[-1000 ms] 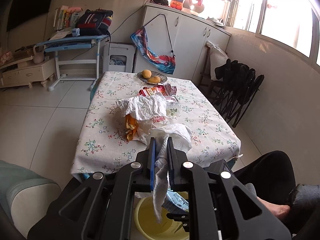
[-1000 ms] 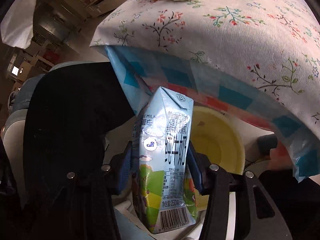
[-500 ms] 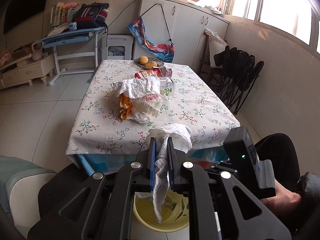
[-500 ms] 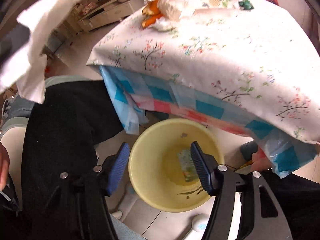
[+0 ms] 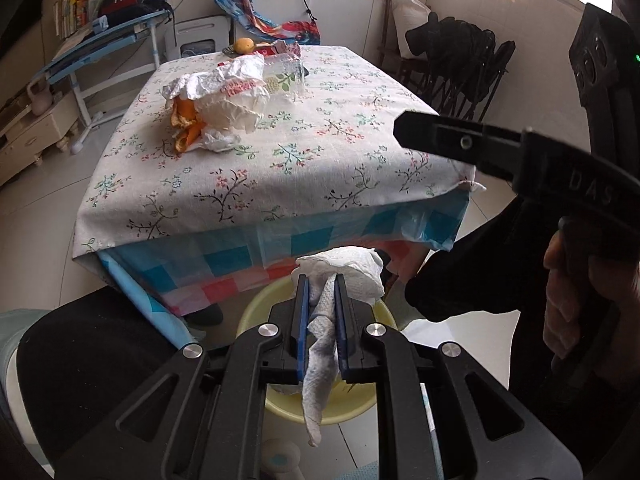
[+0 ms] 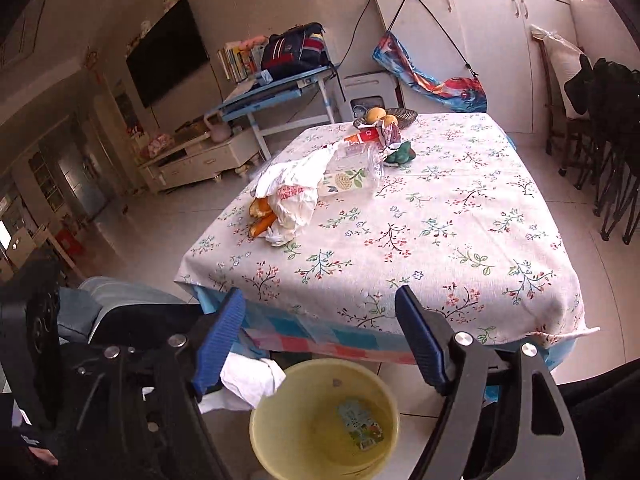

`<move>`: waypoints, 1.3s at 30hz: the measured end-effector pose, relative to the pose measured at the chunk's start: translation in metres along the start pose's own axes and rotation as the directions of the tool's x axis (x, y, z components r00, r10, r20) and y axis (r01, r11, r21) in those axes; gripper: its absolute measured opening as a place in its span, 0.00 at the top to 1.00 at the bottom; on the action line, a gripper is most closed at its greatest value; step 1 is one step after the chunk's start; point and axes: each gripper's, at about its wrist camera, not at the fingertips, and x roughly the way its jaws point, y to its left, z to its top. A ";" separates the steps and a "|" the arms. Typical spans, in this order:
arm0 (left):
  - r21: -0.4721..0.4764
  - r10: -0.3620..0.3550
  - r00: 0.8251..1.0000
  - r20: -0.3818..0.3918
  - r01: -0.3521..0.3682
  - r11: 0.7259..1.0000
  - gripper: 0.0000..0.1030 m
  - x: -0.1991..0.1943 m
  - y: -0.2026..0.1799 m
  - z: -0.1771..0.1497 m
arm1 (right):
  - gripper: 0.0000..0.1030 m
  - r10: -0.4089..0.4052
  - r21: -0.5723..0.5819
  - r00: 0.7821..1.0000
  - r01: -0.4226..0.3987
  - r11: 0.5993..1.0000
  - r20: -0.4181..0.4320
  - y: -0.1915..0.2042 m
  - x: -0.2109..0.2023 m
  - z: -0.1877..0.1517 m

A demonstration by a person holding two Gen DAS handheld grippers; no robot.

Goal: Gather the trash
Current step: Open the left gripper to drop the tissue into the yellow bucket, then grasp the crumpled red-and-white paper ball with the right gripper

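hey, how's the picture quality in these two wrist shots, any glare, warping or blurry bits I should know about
Left wrist view: window glare washes out the top right corner; fisheye bends the table edges; the left gripper and its paper towel are sharp. Right wrist view: evenly lit, brighter near the cabinets, dark vignette in the corners, strong barrel curve; the milk carton in the yellow bin looks soft.

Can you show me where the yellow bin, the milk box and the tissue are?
Bin (image 6: 280, 408): right wrist view, left rim.
Milk box (image 6: 360, 426): right wrist view, printed face.
Tissue (image 5: 348, 266): left wrist view, bunched top.
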 end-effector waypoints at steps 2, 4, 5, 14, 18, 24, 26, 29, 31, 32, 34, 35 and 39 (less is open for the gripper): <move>0.012 0.000 1.000 -0.031 0.000 1.000 0.84 0.007 -0.004 -0.004 | 0.26 0.001 0.013 1.000 -0.001 1.000 0.004 -0.003 -0.001 0.002; 0.021 0.000 0.998 -0.057 0.001 1.000 0.75 0.013 -0.007 -0.008 | 0.26 0.004 0.025 1.000 -0.004 1.000 0.010 -0.004 -0.009 0.003; 0.027 0.013 0.998 -0.062 -0.011 1.000 0.63 0.015 -0.008 -0.009 | 0.26 0.004 0.027 1.000 -0.005 1.000 0.010 -0.004 -0.008 0.004; 0.048 0.062 0.998 -0.027 -0.061 0.997 0.44 0.008 -0.007 -0.007 | 0.25 0.008 0.027 1.000 -0.008 1.000 0.016 -0.004 -0.009 0.002; 0.065 0.105 0.994 0.013 -0.106 0.992 0.39 0.001 -0.009 -0.005 | 0.25 0.009 0.030 1.000 -0.010 1.000 0.019 -0.004 -0.010 0.003; 0.025 0.225 0.962 0.153 -0.231 0.973 0.23 -0.019 0.001 0.001 | 0.25 0.012 0.025 1.000 -0.013 1.000 0.026 -0.003 -0.009 0.005; -0.022 0.251 0.949 0.190 -0.251 0.968 0.20 -0.027 0.011 0.004 | 0.25 0.020 0.027 0.999 -0.021 0.999 0.026 -0.002 -0.008 0.006; -0.083 0.273 0.937 0.220 -0.260 0.962 0.18 -0.036 0.029 0.010 | 0.25 0.030 0.039 0.999 -0.031 0.999 0.016 -0.002 -0.004 0.008; -0.109 0.289 0.930 0.229 -0.270 0.957 0.17 -0.039 0.039 0.015 | 0.25 0.037 0.046 0.999 -0.038 0.998 0.013 -0.003 -0.002 0.009; -0.123 0.296 0.927 0.231 -0.274 0.954 0.17 -0.039 0.044 0.017 | 0.25 0.044 0.054 0.999 -0.045 0.998 0.009 -0.004 0.000 0.009; -0.151 0.303 0.925 0.230 -0.274 0.950 0.17 -0.038 0.053 0.021 | 0.25 0.054 0.068 0.999 -0.054 0.996 0.000 -0.006 0.004 0.011; -0.163 0.305 0.924 0.229 -0.272 0.948 0.17 -0.038 0.058 0.022 | 0.25 0.056 0.074 0.998 -0.056 0.996 -0.003 -0.007 0.006 0.013; -0.193 0.318 0.919 0.232 -0.276 0.941 0.16 -0.037 0.070 0.024 | 0.25 0.060 0.083 0.998 -0.058 0.995 -0.017 -0.007 0.013 0.015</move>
